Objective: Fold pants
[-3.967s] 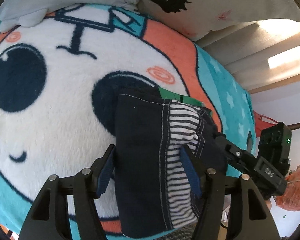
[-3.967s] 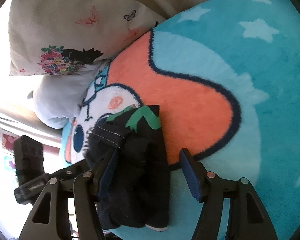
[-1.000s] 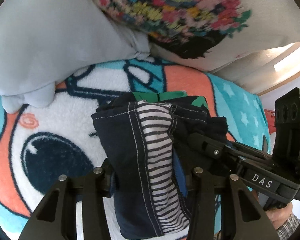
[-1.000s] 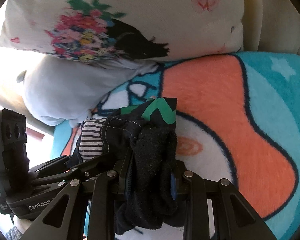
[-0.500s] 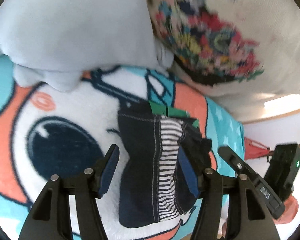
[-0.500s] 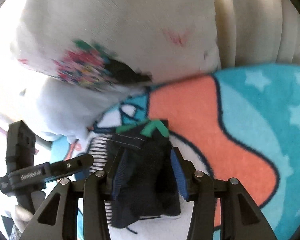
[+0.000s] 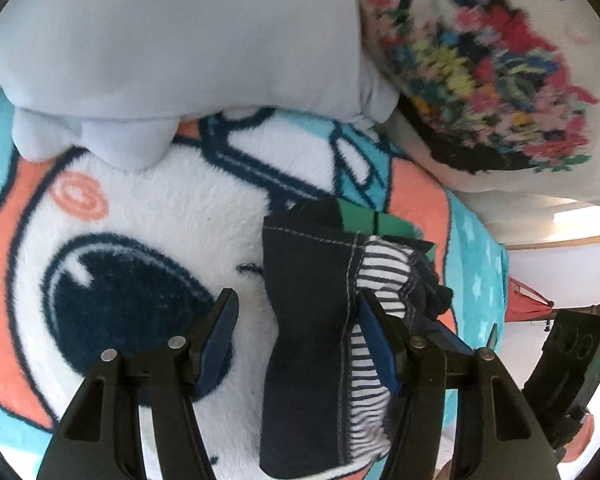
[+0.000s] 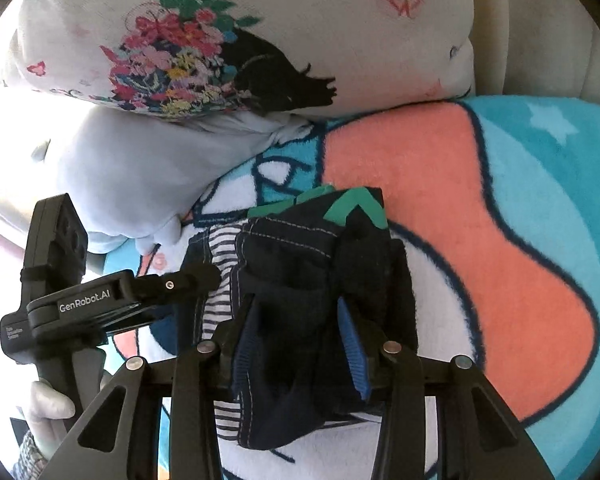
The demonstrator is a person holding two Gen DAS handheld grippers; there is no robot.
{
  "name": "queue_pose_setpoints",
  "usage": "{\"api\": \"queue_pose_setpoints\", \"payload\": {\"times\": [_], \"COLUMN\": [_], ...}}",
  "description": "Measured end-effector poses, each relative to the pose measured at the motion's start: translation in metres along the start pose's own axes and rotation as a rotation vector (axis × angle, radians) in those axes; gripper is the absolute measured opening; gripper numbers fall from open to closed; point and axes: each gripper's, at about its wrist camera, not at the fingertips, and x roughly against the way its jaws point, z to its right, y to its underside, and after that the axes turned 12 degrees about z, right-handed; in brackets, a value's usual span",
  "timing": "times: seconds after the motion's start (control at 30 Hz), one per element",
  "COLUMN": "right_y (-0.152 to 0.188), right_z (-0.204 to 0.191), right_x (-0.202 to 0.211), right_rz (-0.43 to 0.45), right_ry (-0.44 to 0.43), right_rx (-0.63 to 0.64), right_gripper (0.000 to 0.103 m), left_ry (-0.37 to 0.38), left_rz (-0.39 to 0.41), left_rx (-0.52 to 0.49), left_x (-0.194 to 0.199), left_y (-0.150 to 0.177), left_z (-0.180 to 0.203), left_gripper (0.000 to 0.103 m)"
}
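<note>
Pants [image 8: 320, 280] folds (black) indistinct; pillow [image 7: 180, 48] cropped

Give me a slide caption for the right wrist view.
Right gripper open around folded dark pants on a cartoon blanket.

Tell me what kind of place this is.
Likely a bedroom, on a bed: a plush teal-and-orange cartoon blanket under the folded dark pants, with a floral-print pillow and a pale blue pillow behind.

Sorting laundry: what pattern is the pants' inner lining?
Navy and white stripes on the pants lining, clearest in the left wrist view.
</note>
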Motion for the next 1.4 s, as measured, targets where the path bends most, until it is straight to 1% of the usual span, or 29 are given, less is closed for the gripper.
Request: {"api": "queue_pose_setpoints", "payload": {"times": [0.1,0.17,0.27,0.3,0.33,0.47,0.53,0.57,0.6,0.67,0.7,0.73,0.8,0.83,0.87,0.9,0.93,0.97,1.0,1.03,1.07,1.1,1.17,1.2,1.27,1.33,1.4], "right_y": [0.002,0.014,0.033,0.044,0.048,0.068,0.073,0.074,0.075,0.074,0.073,0.073,0.071,0.071,0.071,0.071,0.072,0.073,0.074,0.075,0.076,0.077,0.080,0.082,0.085,0.089,0.093], "right_z": [-0.005,-0.013,-0.015,-0.013,-0.012,-0.005,-0.002,-0.002,-0.003,-0.003,-0.003,-0.002,-0.003,-0.004,-0.006,-0.008,-0.011,-0.013,-0.017,-0.020,-0.022,-0.023,-0.025,-0.025,-0.023,-0.022,-0.019], "right_x": [0.022,0.041,0.055,0.061,0.061,0.068,0.071,0.071,0.076,0.085,0.089,0.094,0.103,0.107,0.113,0.117,0.121,0.124,0.126,0.127,0.127,0.127,0.125,0.123,0.119,0.115,0.110], "right_rz": [0.039,0.058,0.057,0.052,0.050,0.042,0.055,0.063,0.077,0.109,0.126,0.143,0.175,0.188,0.207,0.218,0.233,0.243,0.253,0.259,0.262,0.261,0.251,0.242,0.227,0.210,0.187], "right_ry": [-0.005,0.006,0.024,0.042,0.058,0.120,0.150,0.162,0.179,0.202,0.205,0.208,0.215,0.216,0.219,0.221,0.227,0.231,0.233,0.236,0.239,0.241,0.242,0.245,0.249,0.257,0.275], "right_rx": [0.037,0.092,0.125,0.139,0.145,0.145,0.139,0.143,0.148,0.149,0.142,0.133,0.123,0.123,0.126,0.131,0.140,0.150,0.163,0.175,0.183,0.186,0.182,0.180,0.173,0.165,0.157], "right_gripper": [0.044,0.044,0.044,0.044,0.044,0.044,0.044,0.044,0.045,0.045,0.046,0.046,0.047,0.047,0.048,0.049,0.051,0.052,0.055,0.057,0.057,0.058,0.058,0.058,0.058,0.059,0.059], "left_ry": [0.028,0.033,0.020,0.014,0.006,-0.058,-0.119,-0.139,-0.164,-0.188,-0.195,-0.200,-0.224,-0.250,-0.279,-0.311,-0.359,-0.401,-0.440,-0.467,-0.469,-0.449,-0.419,-0.410,-0.415,-0.417,-0.416], "left_rz": [0.032,0.061,0.134,0.155,0.178,0.289,0.396,0.434,0.492,0.578,0.625,0.667,0.780,0.848,0.899,0.940,0.992,1.024,1.036,1.017,0.985,0.914,0.746,0.683,0.571,0.481,0.415], "left_rx": [0.001,-0.013,-0.076,-0.093,-0.113,-0.211,-0.288,-0.319,-0.363,-0.419,-0.435,-0.441,-0.453,-0.456,-0.453,-0.448,-0.438,-0.435,-0.441,-0.457,-0.469,-0.482,-0.482,-0.477,-0.474,-0.474,-0.464], "left_x": [0.020,0.037,0.068,0.076,0.084,0.115,0.137,0.143,0.153,0.170,0.182,0.191,0.218,0.232,0.242,0.249,0.257,0.260,0.260,0.256,0.252,0.243,0.218,0.206,0.180,0.160,0.148], "left_y": [0.002,0.007,0.021,0.025,0.029,0.052,0.070,0.074,0.084,0.097,0.103,0.106,0.111,0.113,0.114,0.115,0.117,0.119,0.118,0.115,0.112,0.107,0.101,0.099,0.100,0.103,0.108], "left_z": [0.001,0.002,0.009,0.011,0.014,0.028,0.040,0.044,0.051,0.060,0.064,0.068,0.074,0.078,0.080,0.083,0.084,0.086,0.087,0.089,0.088,0.086,0.079,0.075,0.066,0.057,0.051], "left_gripper": [0.060,0.060,0.060,0.060,0.060,0.060,0.060,0.060,0.061,0.065,0.072,0.084,0.098,0.102,0.103,0.103,0.103,0.103,0.103,0.103,0.103,0.103,0.103,0.103,0.103,0.103,0.103]}}
